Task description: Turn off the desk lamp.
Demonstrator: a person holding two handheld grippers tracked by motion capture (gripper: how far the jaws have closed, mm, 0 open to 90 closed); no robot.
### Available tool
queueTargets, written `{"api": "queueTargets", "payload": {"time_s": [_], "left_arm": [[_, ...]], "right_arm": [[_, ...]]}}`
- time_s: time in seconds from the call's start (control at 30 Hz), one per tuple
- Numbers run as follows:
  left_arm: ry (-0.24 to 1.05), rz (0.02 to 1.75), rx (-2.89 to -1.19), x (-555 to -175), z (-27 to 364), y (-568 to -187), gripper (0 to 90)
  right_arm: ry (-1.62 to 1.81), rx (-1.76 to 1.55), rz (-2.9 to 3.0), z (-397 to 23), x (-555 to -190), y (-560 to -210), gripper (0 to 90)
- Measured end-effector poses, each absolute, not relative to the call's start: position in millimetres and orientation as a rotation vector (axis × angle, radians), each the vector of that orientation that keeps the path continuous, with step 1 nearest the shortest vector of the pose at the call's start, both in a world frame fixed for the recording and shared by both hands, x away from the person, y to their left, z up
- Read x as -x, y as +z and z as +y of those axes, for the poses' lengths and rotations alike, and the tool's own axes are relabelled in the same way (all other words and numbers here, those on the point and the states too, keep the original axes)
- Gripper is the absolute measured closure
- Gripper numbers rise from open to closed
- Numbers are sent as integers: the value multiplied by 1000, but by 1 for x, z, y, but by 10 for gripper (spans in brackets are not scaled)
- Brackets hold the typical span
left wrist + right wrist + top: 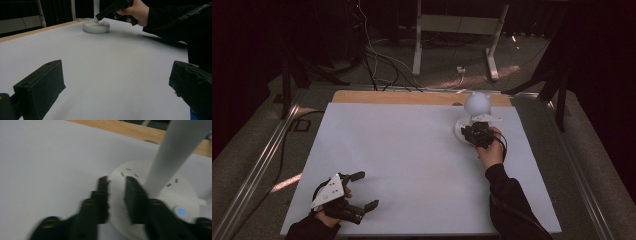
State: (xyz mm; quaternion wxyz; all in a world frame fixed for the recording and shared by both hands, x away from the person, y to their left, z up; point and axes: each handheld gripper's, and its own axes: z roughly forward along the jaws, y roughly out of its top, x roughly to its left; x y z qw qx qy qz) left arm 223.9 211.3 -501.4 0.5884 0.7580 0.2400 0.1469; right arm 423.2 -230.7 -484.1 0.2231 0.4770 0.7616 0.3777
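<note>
With the white desk lamp (474,116) standing at the upper right of the high view, the right gripper (475,134) hovered slightly parted over its round base (160,202), gripping nothing, near a lit blue button (181,211) suggesting it was on, while the left gripper (357,192) rested wide open and empty at the lower left.

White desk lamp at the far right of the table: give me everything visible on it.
The white desk lamp stands upright near the table's far right edge, on the pale sheet. It looks like matte white plastic: a round, low disc base with small dark slot marks on top and a lit blue power button, a slanted white stem, and a rounded head with two small points. The right tool is over the base beside the stem, jaws slightly apart with nothing clamped; contact cannot be told.
</note>
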Motion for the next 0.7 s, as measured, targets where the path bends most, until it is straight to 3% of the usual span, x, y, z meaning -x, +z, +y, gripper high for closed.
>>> {"api": "queueTargets", "payload": {"time_s": [0.1, 0.3, 0.5, 0.7], "left_arm": [[343, 560, -1766, -224, 212, -501, 5], [344, 558, -1768, -224, 211, -501, 5], [345, 557, -1766, -224, 212, -501, 5], [341, 552, -1770, -224, 211, -502, 5]], "right_arm": [[1097, -1275, 2118, -231, -420, -481, 461], [1165, -1254, 2137, -231, -416, -474, 308], [1245, -1264, 2160, -235, -412, -471, 4], [1309, -1232, 2209, -240, -405, -469, 0]]}}
